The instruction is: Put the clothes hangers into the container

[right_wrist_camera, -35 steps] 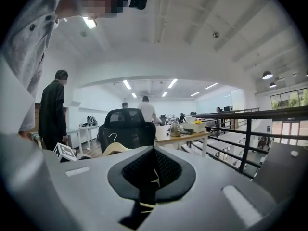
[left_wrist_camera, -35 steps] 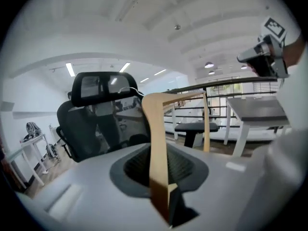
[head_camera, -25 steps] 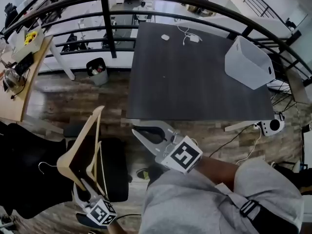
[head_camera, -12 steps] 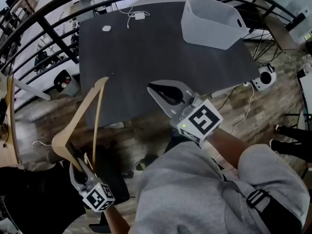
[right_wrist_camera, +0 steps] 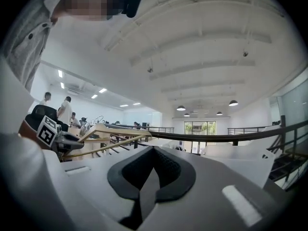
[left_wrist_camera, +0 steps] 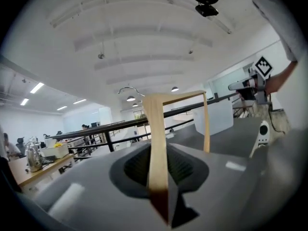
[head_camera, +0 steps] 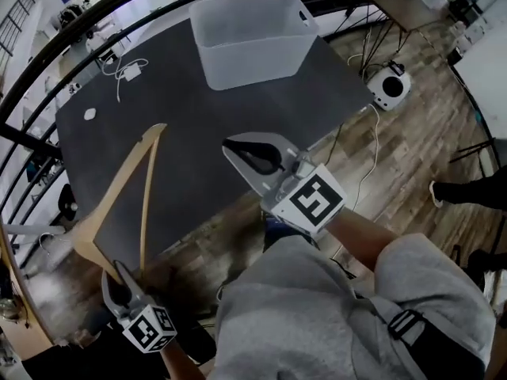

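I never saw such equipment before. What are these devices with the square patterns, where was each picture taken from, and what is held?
A person holds a two-jaw tool in each hand; there is no robot. The patterned cubes are parts of the tools. The head view looks down from the person's head; the other two look along each tool's jaws. The left tool is clamped on a wooden hanger. The right tool is shut and empty. On the dark table stand a white container and a charger with cable.

No writing, label, brand or number is legible anywhere.
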`<act>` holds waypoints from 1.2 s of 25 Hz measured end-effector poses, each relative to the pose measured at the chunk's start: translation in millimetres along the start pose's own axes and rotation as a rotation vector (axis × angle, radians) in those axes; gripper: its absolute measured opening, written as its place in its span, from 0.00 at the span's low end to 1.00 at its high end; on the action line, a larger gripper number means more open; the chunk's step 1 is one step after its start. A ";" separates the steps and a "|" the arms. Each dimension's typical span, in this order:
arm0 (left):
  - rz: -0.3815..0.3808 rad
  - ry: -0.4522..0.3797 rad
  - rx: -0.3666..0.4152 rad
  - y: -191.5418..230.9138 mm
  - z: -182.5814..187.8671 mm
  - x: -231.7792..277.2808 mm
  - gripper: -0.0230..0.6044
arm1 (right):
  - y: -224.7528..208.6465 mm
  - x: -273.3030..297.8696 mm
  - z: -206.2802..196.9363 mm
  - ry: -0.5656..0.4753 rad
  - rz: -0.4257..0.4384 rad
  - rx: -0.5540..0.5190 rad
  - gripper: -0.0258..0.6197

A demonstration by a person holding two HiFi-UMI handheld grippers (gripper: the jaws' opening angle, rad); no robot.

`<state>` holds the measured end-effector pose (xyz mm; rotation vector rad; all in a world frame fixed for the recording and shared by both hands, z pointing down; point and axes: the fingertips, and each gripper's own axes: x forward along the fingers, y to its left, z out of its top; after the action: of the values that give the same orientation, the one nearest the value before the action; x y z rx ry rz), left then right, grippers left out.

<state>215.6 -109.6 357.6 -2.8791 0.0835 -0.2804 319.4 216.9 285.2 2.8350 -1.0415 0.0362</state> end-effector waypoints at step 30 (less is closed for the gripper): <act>-0.544 -0.226 0.691 -357.2 274.0 338.9 0.18 | -283.3 -162.2 -34.8 -0.010 -0.376 0.100 0.04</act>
<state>613.4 274.2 248.0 -2.1672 -0.7007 -0.0513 379.5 539.6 279.6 3.0728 -0.5064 0.0404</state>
